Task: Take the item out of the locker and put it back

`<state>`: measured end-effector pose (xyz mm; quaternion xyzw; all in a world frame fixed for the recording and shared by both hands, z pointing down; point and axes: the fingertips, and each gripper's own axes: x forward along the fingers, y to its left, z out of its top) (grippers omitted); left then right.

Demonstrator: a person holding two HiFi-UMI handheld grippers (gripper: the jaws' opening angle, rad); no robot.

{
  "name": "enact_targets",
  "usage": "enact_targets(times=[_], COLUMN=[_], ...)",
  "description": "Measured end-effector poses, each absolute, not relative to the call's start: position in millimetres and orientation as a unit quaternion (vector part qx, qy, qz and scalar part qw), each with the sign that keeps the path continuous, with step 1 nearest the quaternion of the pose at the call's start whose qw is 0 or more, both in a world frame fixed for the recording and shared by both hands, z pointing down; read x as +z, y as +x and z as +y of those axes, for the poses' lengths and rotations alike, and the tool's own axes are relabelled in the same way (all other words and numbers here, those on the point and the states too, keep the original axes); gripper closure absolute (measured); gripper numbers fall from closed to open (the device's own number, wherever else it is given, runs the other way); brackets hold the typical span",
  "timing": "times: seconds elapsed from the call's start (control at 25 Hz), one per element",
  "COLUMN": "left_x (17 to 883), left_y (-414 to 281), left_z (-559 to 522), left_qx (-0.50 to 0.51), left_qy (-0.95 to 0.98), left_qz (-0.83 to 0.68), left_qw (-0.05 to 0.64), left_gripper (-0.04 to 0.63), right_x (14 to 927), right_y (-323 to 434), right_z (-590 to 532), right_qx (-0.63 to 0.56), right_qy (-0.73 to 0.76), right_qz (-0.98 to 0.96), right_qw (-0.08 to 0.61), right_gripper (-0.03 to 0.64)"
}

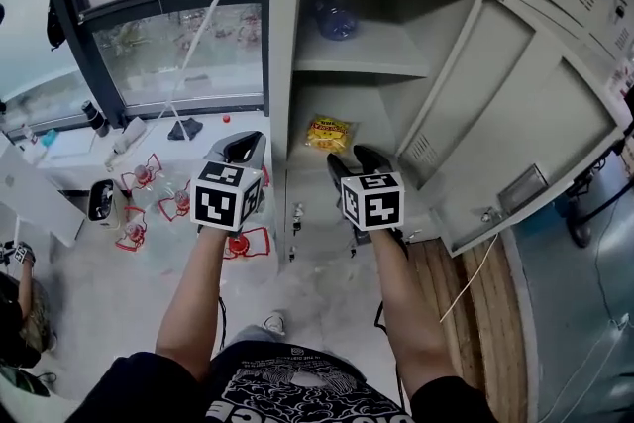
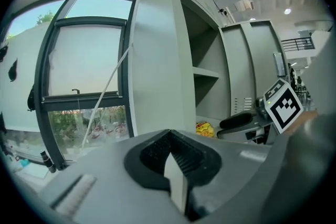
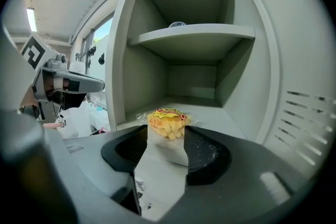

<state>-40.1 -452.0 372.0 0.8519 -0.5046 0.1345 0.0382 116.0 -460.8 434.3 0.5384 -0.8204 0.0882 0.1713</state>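
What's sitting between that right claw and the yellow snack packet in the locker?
Nothing: only bare locker floor separates the right gripper from the yellow packet, as the right gripper view shows.

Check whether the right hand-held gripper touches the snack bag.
Cannot tell. Right gripper view: snack bag lines up with the right hand-held gripper's parted jaws; no gap or contact shows.

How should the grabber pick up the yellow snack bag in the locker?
Probably pinch the yellow snack bag across its puffy middle, coming straight in through the open front with the right gripper. It lies on the lower compartment's floor, and walls block the sides.
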Motion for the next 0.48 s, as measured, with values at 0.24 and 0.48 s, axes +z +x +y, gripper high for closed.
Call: enact_targets(times=[0.24,0.48], left_x=[373,370], left_y=[-39,-39], left_z=[-447,-445], left_qx=[0.138,0.145], left_qy=[0.840,0.834], left_qz=[-0.524,-0.530], left_qw=[0.044,0.038], left_gripper=[0.595,0.595], right_x=[441,442], right_y=[115,121], right_z=[-473,-480], right_qx=[0.084,0.088], right_qy=[0.530,0.540], right_qz=[-0.824,-0.819], right_qw=[0.182,0.175], right_gripper=[0.421,0.482])
